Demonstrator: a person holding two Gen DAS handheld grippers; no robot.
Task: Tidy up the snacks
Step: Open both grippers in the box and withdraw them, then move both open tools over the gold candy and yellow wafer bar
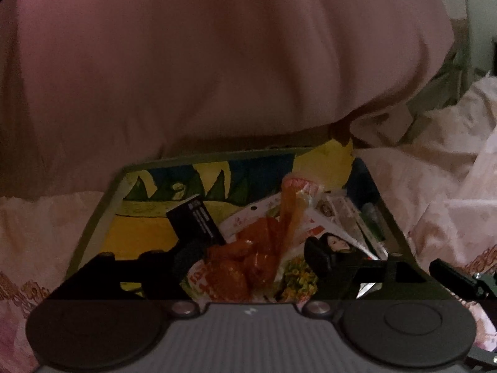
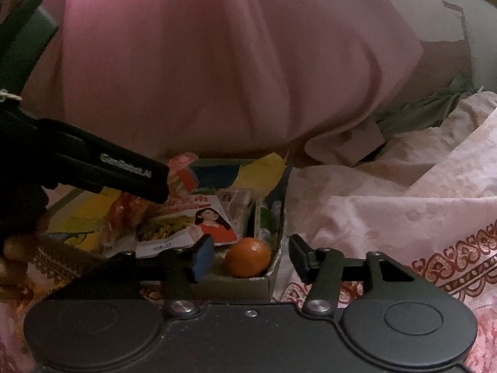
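An open cardboard box (image 1: 102, 205) with a yellow and blue lining holds several snack packets. A crinkled orange-red packet (image 1: 248, 258) lies among them, between the fingers of my left gripper (image 1: 254, 264), which is open and does not press on it. Beside it are a small black box (image 1: 195, 220) and a white packet printed with a woman (image 1: 335, 242). In the right wrist view a tangerine (image 2: 248, 256) sits in the box's (image 2: 236, 289) near right corner. My right gripper (image 2: 251, 259) is open around it without touching it. The left gripper's finger (image 2: 133, 174) reaches in from the left.
A big pink quilt (image 1: 217, 62) bulges right behind the box. A pale floral bedsheet (image 2: 388, 217) with a red patterned border spreads to the right and front. A person's hand (image 2: 12, 248) shows at the left edge.
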